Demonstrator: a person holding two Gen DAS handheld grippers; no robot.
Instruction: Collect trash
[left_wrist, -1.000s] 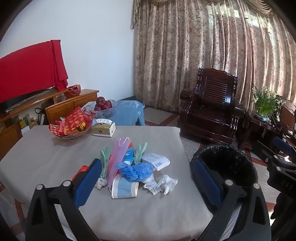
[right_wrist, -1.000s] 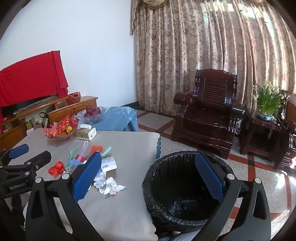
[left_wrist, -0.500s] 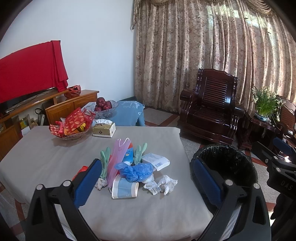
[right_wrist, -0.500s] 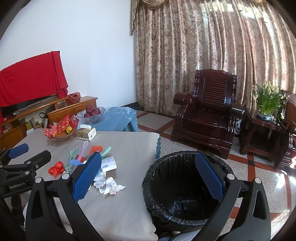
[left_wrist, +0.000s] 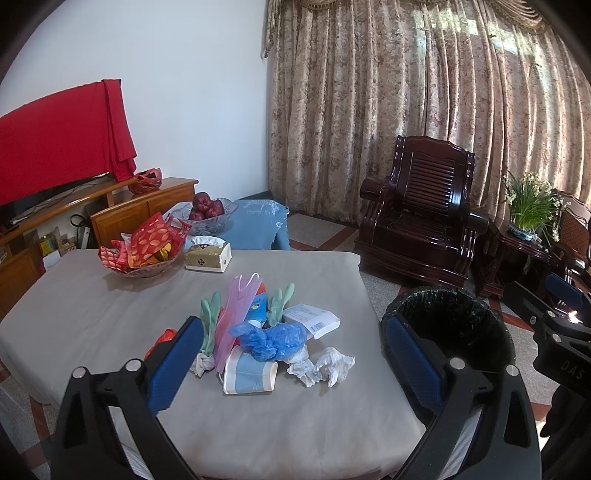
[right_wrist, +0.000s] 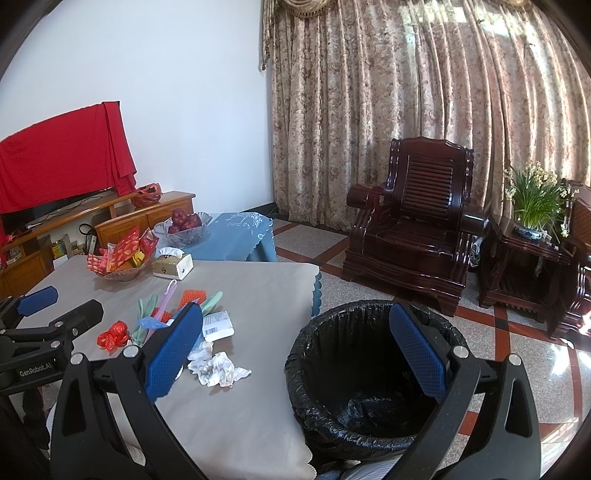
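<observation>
A pile of trash lies on the grey table (left_wrist: 92, 314): a crumpled white tissue (left_wrist: 325, 367), a blue plastic bag (left_wrist: 273, 338), a paper cup (left_wrist: 249, 376) on its side, a white labelled packet (left_wrist: 312, 319), a pink mask (left_wrist: 238, 306), green gloves (left_wrist: 280, 301) and a red wrapper (right_wrist: 114, 334). A bin with a black liner (right_wrist: 369, 369) stands on the floor at the table's right edge. My left gripper (left_wrist: 291, 363) is open and empty, above the table's near side before the pile. My right gripper (right_wrist: 295, 354) is open and empty above the bin's left rim.
A glass bowl of red packets (left_wrist: 142, 251) and a tissue box (left_wrist: 207, 254) stand at the table's far side. A fruit bowl (left_wrist: 205, 214) sits on a blue-covered stand behind. A dark wooden armchair (left_wrist: 421, 214), a side table with a plant (left_wrist: 528, 210) and curtains lie beyond.
</observation>
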